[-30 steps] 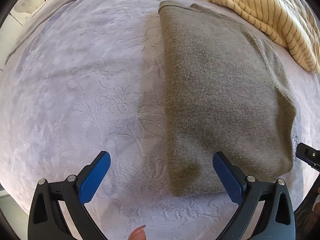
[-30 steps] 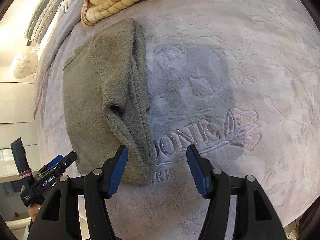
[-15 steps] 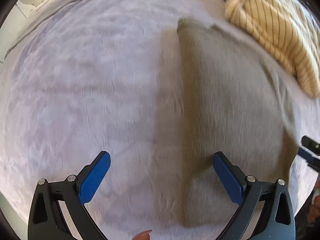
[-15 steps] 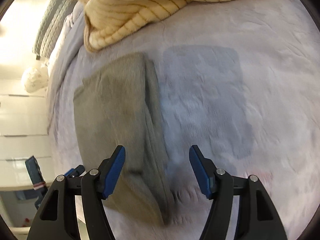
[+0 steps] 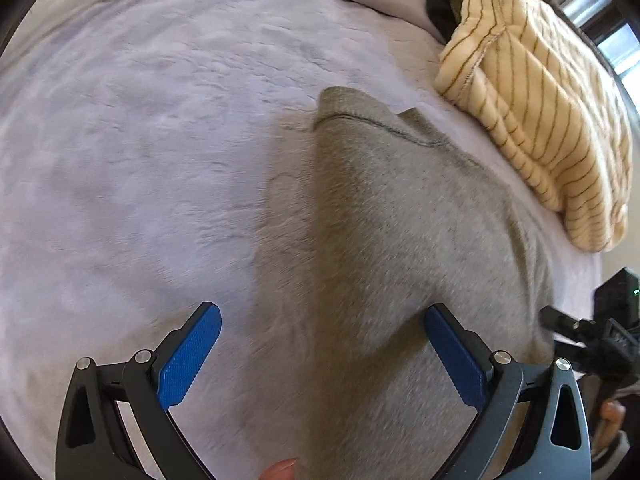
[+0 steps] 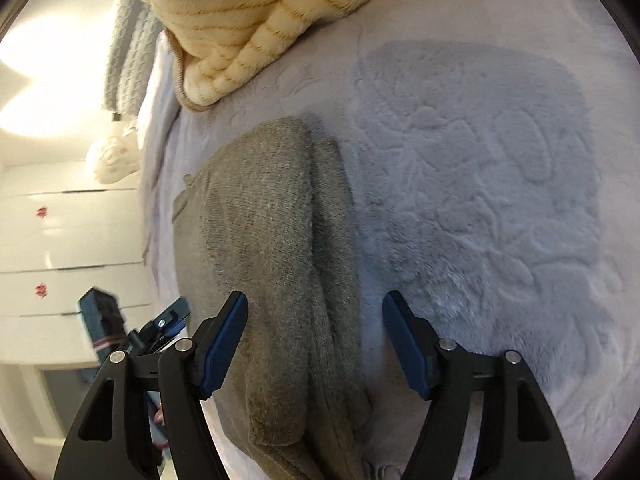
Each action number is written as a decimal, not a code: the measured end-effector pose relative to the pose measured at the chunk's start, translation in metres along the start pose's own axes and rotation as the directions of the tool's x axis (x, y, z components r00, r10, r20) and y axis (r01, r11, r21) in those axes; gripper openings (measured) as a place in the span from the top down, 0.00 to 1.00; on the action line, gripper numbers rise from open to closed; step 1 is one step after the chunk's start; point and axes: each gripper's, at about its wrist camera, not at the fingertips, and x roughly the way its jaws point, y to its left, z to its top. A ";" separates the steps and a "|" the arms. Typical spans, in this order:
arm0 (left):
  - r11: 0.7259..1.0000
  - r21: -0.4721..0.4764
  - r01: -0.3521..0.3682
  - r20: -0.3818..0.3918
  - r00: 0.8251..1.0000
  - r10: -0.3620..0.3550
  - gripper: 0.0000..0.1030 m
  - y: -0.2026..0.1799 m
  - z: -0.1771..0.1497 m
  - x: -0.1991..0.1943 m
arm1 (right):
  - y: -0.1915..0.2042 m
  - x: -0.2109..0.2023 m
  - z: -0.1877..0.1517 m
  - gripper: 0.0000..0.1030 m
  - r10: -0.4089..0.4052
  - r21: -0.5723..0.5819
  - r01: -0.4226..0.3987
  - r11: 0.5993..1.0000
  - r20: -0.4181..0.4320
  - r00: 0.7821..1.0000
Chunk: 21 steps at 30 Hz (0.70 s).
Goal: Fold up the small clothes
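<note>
A folded grey-green knit garment (image 5: 400, 240) lies on the pale lilac bedspread (image 5: 140, 160). My left gripper (image 5: 320, 356) is open, low over the garment's near left edge, which runs between its jaws. The garment also shows in the right wrist view (image 6: 272, 260). There my right gripper (image 6: 314, 348) is open and straddles the garment's near right edge, with the folded layers between the blue pads (image 6: 224, 344). Neither gripper holds the cloth. The right gripper (image 5: 592, 340) shows at the right edge of the left wrist view.
A cream garment with thin brown stripes (image 5: 540, 120) lies heaped beyond the grey one, also in the right wrist view (image 6: 260, 12). White drawers (image 6: 60, 240) and a grey knit throw (image 6: 128, 52) stand left of the bed. The bedspread (image 6: 480, 200) has an embossed floral pattern.
Both grippers have moved forward and down onto the garment's near edge. The cloth now lies between each pair of jaws. Jaw openings are unchanged.
</note>
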 end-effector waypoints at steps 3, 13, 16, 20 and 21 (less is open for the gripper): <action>0.998 -0.003 0.057 -0.007 0.998 -0.057 0.01 0.004 0.002 0.009 | 0.001 0.003 0.002 0.28 0.042 -0.016 -0.043 0.999 -0.013 0.999; 0.980 0.134 0.150 -0.083 0.987 -0.140 0.01 -0.006 -0.007 0.030 | 0.037 0.037 0.004 0.28 0.094 -0.077 -0.100 0.992 -0.088 0.992; 0.972 0.149 0.182 -0.124 0.979 -0.164 0.01 -0.012 -0.010 0.042 | 0.055 0.037 0.002 0.28 0.170 -0.117 -0.182 0.976 -0.111 0.979; 0.971 0.123 0.204 -0.136 0.973 -0.187 0.00 -0.007 -0.010 0.050 | 0.053 0.040 0.002 0.28 0.104 -0.157 -0.124 0.980 -0.130 0.986; 0.970 0.125 0.209 -0.139 0.972 -0.191 0.00 -0.007 -0.009 0.051 | 0.048 0.042 0.003 0.28 0.093 -0.156 -0.114 0.981 -0.132 0.987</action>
